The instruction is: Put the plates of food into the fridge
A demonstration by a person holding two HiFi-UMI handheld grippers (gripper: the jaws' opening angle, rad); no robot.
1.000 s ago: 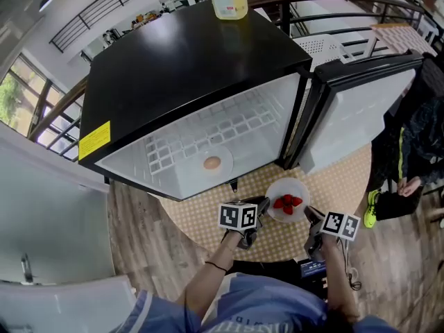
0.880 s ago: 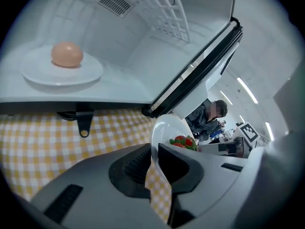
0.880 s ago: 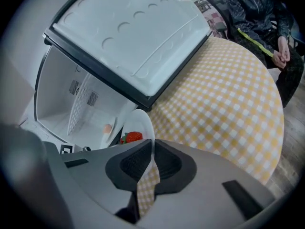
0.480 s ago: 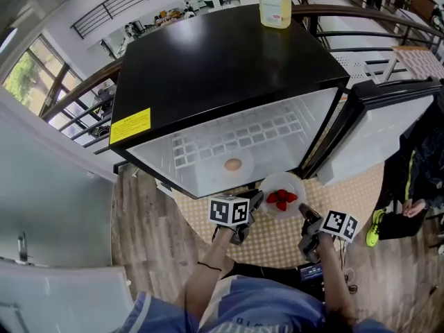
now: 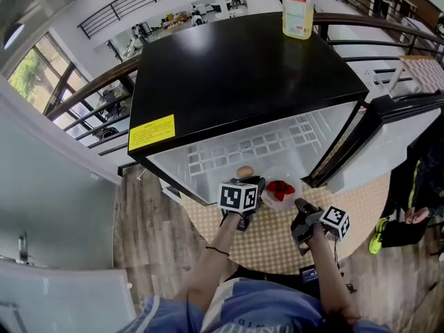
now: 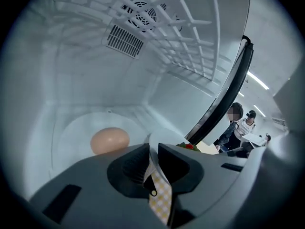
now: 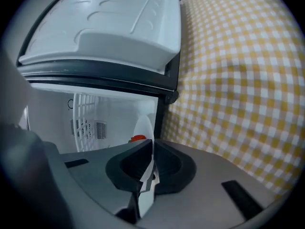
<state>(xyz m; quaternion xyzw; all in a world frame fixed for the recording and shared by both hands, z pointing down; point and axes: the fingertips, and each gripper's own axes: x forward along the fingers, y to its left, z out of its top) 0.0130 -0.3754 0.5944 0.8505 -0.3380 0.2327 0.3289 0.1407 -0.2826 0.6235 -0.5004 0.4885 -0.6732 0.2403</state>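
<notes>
**As both grippers pinch its rim, the strawberry plate sits at the fridge mouth**

Where the left gripper [image 6: 152, 149] meets the plate, its jaws are nearly together, with only the thin white rim clamped between the pads. The right gripper [image 7: 148, 162] is closed the same way on the opposite edge of that rim. In the head view, the left gripper [image 5: 255, 188] and right gripper [image 5: 300, 207] flank the plate of strawberries [image 5: 272, 203], one on each side. The red strawberries [image 5: 279, 189] lie heaped at the plate's centre. This plate is at the open front of the fridge [image 5: 236, 68], just right of an egg [image 6: 110, 140] lying on a second white plate [image 6: 66, 128] on the fridge floor. Whether the held plate rests on that floor cannot be told. A white wire shelf [image 6: 183, 30] spans the compartment above, with a round vent [image 6: 139, 16] in the back wall. The fridge door [image 7: 105, 27] stands swung open to the right. A yellow-checked cloth [image 7: 238, 80] covers the round table below the grippers. A bottle [image 5: 298, 5] stands on the black fridge top.
</notes>
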